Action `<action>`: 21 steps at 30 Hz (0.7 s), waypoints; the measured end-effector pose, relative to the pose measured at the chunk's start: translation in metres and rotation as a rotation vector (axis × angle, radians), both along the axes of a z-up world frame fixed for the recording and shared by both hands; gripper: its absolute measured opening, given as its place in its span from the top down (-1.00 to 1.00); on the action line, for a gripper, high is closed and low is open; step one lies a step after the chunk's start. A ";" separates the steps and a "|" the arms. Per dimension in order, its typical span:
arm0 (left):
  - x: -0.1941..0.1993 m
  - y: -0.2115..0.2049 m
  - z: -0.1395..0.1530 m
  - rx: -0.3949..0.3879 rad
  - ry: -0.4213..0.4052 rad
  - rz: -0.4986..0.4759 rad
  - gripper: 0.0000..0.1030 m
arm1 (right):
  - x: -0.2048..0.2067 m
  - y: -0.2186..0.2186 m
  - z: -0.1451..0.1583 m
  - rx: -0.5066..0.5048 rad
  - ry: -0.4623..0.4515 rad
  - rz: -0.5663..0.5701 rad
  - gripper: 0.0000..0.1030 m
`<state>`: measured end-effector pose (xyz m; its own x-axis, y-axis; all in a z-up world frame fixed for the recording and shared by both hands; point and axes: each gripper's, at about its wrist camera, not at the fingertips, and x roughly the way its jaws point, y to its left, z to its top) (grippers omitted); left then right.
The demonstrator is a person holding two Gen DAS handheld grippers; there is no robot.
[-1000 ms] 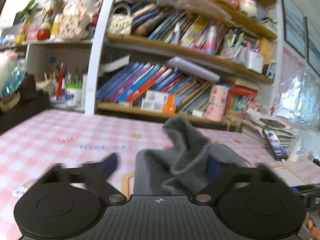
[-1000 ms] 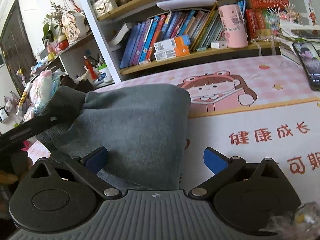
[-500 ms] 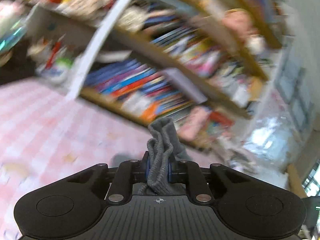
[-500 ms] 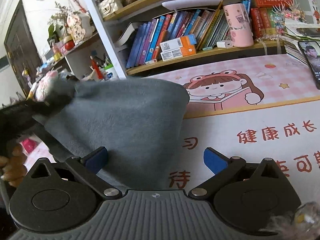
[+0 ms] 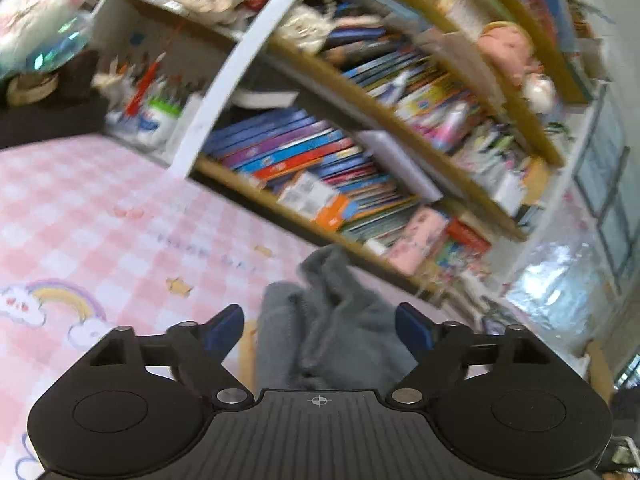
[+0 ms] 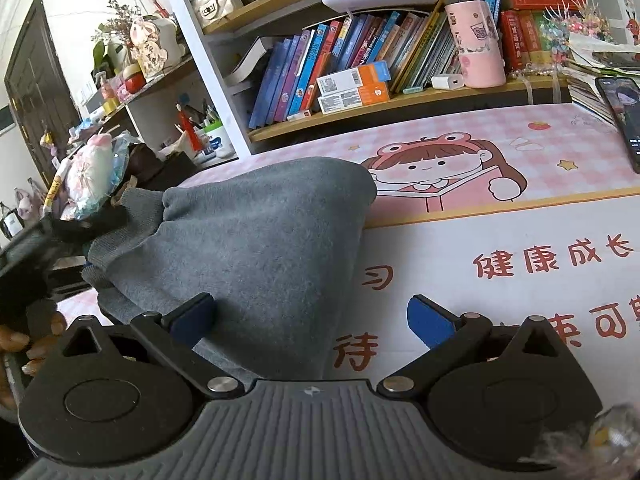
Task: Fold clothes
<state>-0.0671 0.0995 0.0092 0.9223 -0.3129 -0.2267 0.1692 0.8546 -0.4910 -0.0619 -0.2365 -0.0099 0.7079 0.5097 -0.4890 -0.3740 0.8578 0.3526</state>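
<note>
A grey knit garment (image 6: 260, 232) lies in a loose mound on the pink printed table mat (image 6: 500, 216). My right gripper (image 6: 311, 322) stands open at its near edge, with the left pad resting over the cloth and nothing pinched. In the left wrist view the bunched edge of the garment (image 5: 332, 292) sits between the fingers of my left gripper (image 5: 319, 329). Its jaws are opening wide and the blue pads (image 5: 224, 328) stand clear of the cloth. The left gripper's black frame (image 6: 36, 248) shows at the left edge of the right wrist view, at the garment's ribbed hem.
A crowded bookshelf (image 6: 360, 68) runs along the far side of the table, with a pink cup (image 6: 476, 48) on its lowest board. A phone (image 6: 624, 120) lies at the right edge. A person's hand (image 6: 24, 344) holds the left gripper.
My left gripper shut on the garment's edge half a second ago and has now opened, letting it go. The lifted edge has slumped. The right gripper has not moved.
</note>
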 end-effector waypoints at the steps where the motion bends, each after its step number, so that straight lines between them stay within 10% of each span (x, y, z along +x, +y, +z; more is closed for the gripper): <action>1: -0.001 0.000 0.002 0.013 -0.006 -0.006 -0.71 | 0.000 0.000 0.000 0.000 -0.001 -0.001 -1.00; 8: 0.007 -0.012 -0.005 0.090 0.071 -0.002 -0.71 | 0.001 -0.001 0.000 0.035 0.018 0.014 -1.00; 21: 0.028 -0.007 -0.023 -0.029 0.184 -0.057 -0.71 | 0.027 -0.001 -0.007 0.234 0.184 0.103 -0.73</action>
